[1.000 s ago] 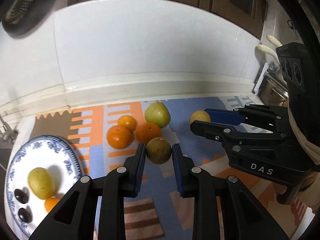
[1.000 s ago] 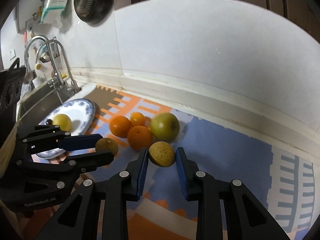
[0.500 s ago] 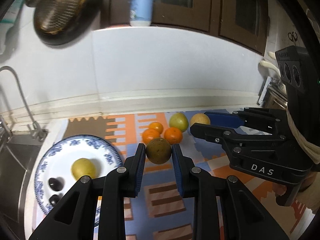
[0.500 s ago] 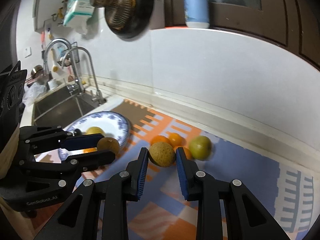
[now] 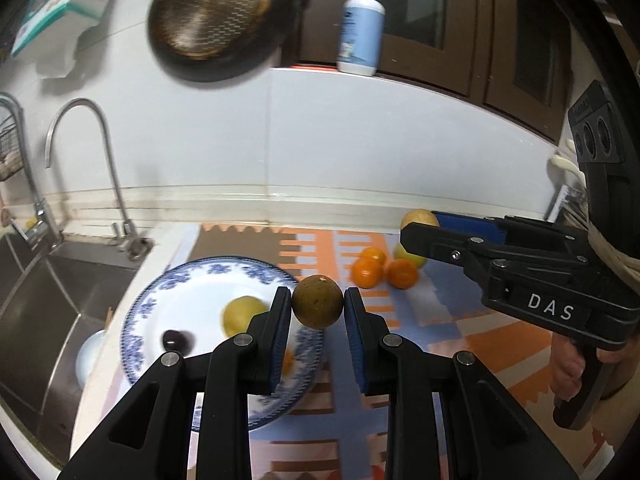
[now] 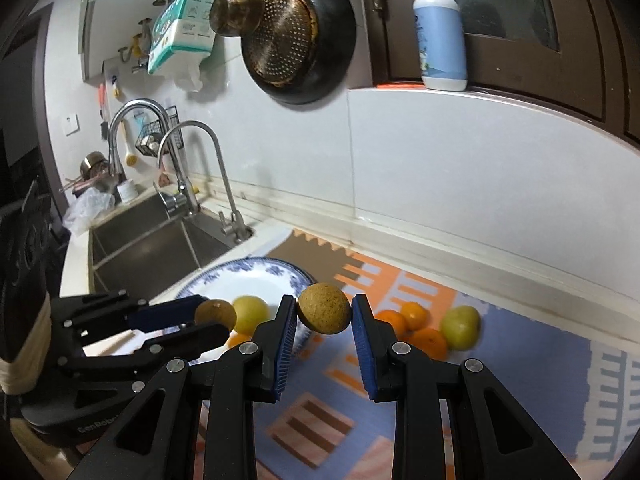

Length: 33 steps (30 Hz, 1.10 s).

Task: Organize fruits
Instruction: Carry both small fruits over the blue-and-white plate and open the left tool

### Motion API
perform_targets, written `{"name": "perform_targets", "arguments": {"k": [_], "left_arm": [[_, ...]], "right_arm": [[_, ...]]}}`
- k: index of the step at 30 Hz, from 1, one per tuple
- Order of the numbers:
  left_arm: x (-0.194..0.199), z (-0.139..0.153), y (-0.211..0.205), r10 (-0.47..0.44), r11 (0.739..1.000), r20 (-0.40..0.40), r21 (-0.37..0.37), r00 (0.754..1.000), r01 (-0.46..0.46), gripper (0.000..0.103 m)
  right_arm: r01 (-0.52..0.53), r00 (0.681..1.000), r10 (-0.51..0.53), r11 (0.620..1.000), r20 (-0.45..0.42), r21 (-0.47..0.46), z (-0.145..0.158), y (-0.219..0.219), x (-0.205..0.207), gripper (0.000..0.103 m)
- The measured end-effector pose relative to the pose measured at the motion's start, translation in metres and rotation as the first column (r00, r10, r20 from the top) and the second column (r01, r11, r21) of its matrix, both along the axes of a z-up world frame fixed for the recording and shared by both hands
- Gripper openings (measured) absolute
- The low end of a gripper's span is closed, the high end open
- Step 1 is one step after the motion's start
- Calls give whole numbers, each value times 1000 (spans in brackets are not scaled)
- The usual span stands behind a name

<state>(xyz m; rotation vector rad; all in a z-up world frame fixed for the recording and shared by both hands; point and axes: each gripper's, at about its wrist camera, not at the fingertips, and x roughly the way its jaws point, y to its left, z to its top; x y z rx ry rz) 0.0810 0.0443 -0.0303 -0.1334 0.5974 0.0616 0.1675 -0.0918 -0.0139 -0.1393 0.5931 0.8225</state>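
Observation:
My left gripper (image 5: pixel 318 307) is shut on a brown-green round fruit (image 5: pixel 317 301), held in the air above the right rim of the blue-and-white plate (image 5: pixel 160 292). My right gripper (image 6: pixel 324 314) is shut on a tan speckled round fruit (image 6: pixel 324 308), held above the mat just right of the plate (image 6: pixel 236 280). The plate holds a yellow fruit (image 5: pixel 242 314), a dark plum (image 5: pixel 176 339) and an orange piece (image 5: pixel 287 361). Three oranges (image 5: pixel 384 270) and a green-yellow fruit (image 6: pixel 460 326) lie on the patterned mat (image 5: pixel 440 320).
A steel sink (image 6: pixel 160 248) with a faucet (image 5: pixel 100 160) lies left of the plate. A white backsplash wall (image 5: pixel 360 152) runs behind. A hanging pan with a strainer (image 6: pixel 296 40) and a lotion bottle (image 5: pixel 360 24) are above.
Both grippers have risen and pulled back leftward with their fruits. The plate and sink have come further into view, and the fruit pile on the mat looks smaller and farther away.

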Motion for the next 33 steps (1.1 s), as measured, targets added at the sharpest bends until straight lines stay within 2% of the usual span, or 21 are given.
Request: {"name": "perform_targets", "arguments": {"k": [10,15,21,33], "left_arm": [[-5,4,43,116,993,5,37,993,-116,27],[2,4,60,135,989,-2,60,991,-135,27],[23,-11,82,138,990,-68,34,988,-136,27],[60,-52,112,162,986,-224,-7,961,-167,27]], "right_arm": [[-61,996,61,998,-63,7,-7,48,9,29],[-82,992,82,997,-99,-3,-12,70,20,29],[-115,979,110,993,-171,-21,-26,96,40,29],[-150,953,113,982,-282,-113,-69,137,77,29]]}}
